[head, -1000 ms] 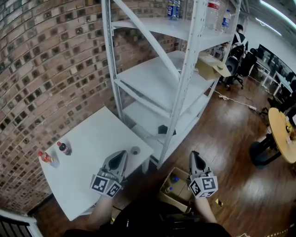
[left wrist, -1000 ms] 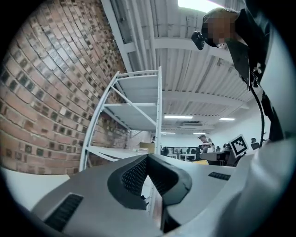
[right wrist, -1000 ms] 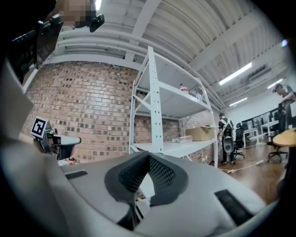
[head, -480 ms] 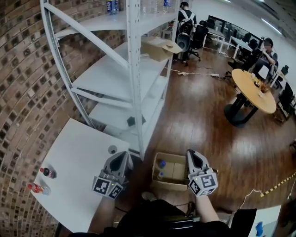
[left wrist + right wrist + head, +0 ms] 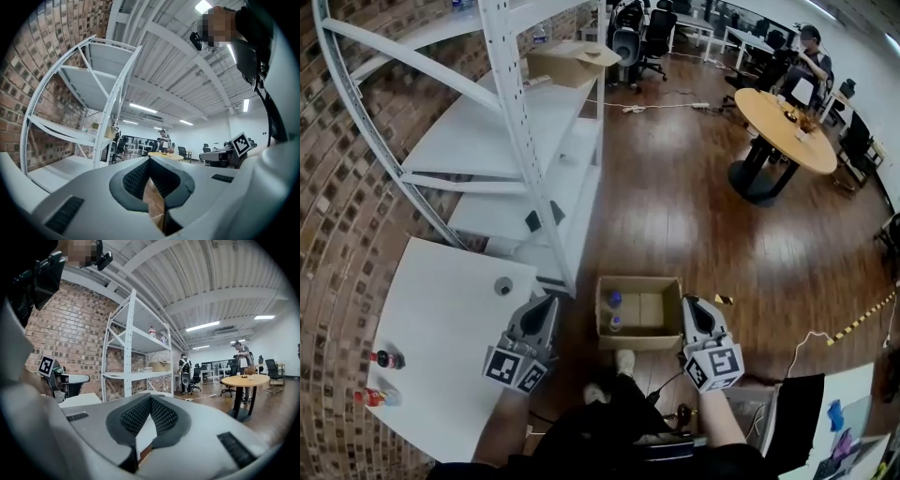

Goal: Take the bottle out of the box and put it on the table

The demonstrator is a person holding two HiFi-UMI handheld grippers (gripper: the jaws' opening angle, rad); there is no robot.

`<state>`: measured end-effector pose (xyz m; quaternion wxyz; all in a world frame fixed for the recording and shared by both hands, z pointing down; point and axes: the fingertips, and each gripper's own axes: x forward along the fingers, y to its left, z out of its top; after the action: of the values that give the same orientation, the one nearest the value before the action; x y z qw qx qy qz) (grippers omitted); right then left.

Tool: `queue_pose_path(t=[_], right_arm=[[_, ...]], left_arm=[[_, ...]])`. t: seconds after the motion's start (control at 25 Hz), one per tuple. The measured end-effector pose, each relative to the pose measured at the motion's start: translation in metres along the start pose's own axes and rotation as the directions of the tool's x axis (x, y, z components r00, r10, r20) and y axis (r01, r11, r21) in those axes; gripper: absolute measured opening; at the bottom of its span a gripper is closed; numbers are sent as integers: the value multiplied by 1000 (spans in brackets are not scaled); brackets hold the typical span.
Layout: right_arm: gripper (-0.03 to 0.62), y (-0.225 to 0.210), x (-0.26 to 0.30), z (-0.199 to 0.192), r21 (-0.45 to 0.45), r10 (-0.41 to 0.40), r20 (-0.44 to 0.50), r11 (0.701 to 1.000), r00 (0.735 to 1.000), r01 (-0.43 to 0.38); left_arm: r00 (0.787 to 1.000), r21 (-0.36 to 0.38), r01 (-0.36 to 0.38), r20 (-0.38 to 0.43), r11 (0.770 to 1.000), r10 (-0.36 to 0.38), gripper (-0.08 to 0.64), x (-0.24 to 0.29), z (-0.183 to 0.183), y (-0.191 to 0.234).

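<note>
Standing over the box, I judge this the reach-in step, with nothing lifted yet. My left hand-held gripper and right hand-held gripper both have their jaws pressed together and empty. They hover on either side of the box on the floor. Inside, along its left wall, sit two blue-capped bottles, the near bottle and the far bottle, between my two tools and below them. Next I'd need to spread one pair of jaws, dip in and close round a bottle. Further left is the desk, with two small bottles at its left edge.
</note>
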<state>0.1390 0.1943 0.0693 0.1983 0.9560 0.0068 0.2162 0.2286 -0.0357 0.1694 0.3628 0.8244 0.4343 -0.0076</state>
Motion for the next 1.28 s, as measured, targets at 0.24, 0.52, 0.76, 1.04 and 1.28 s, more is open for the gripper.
queue_pose_path(t=[0.24, 0.52, 0.76, 1.04, 1.28], right_arm=[[3, -25, 1, -14, 20, -50, -12, 999, 999, 50], [5, -59, 21, -17, 13, -38, -29, 999, 999, 39], [5, -99, 58, -10, -6, 2, -36, 1000, 999, -2], [5, -140, 109, -49, 11, 87, -133, 996, 987, -87], [5, -153, 157, -106, 10, 162, -225, 986, 961, -164]], left_arm=[[998, -2, 54, -14, 999, -54, 3, 26, -11, -6], [996, 6, 73, -43, 997, -73, 3, 70, -31, -11], [997, 7, 55, -50, 998, -54, 3, 121, -45, -9], [993, -2, 8, -119, 1000, -8, 3, 182, -98, -12], [980, 13, -18, -199, 1000, 20, 3, 213, -158, 8]])
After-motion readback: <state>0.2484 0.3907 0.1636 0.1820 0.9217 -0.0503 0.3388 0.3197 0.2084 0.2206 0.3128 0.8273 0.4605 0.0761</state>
